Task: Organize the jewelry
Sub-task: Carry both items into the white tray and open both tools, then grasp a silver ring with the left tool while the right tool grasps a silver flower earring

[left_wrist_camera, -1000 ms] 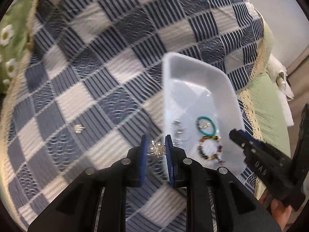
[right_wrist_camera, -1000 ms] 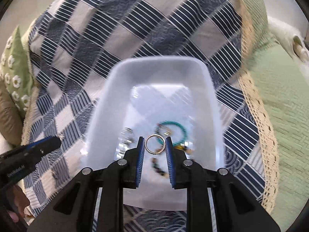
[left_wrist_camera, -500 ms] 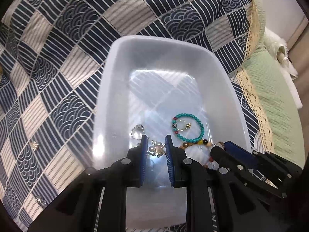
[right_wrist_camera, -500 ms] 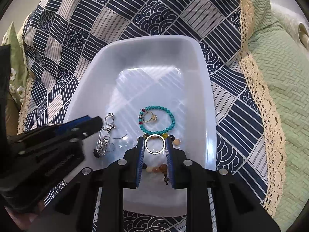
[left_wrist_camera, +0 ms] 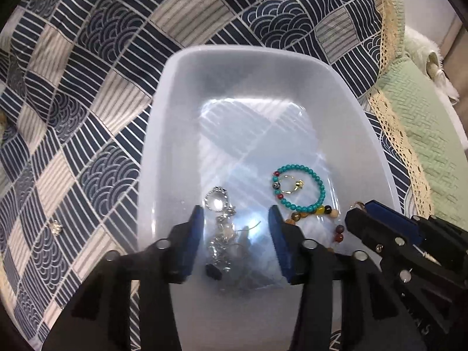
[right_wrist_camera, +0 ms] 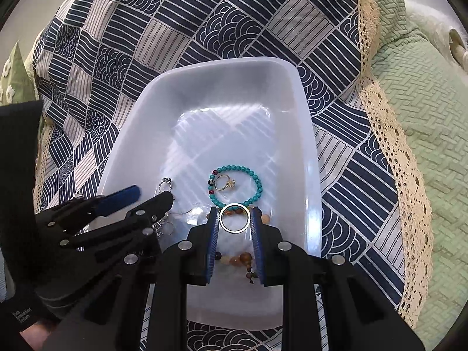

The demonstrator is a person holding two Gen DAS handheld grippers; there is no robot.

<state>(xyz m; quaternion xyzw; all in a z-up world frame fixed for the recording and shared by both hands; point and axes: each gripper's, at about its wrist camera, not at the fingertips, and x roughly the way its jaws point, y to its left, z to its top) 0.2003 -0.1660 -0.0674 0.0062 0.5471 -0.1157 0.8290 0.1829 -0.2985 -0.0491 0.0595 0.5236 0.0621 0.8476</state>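
Observation:
A white plastic tray lies on a blue patchwork cloth. In it are a turquoise bead bracelet, a small gold ring, a brown bead bracelet and a heap of silver pieces. My left gripper is open and empty above the silver heap. My right gripper is shut on a silver ring above the tray's near end.
A small silver piece lies on the patchwork cloth left of the tray. A green quilt with a lace border lies to the right. A white fluffy thing sits at the far right.
My left gripper carried a silver piece from the cloth over the tray, then opened and let it drop among the silver pieces. My right gripper has kept hold of the ring over the tray.

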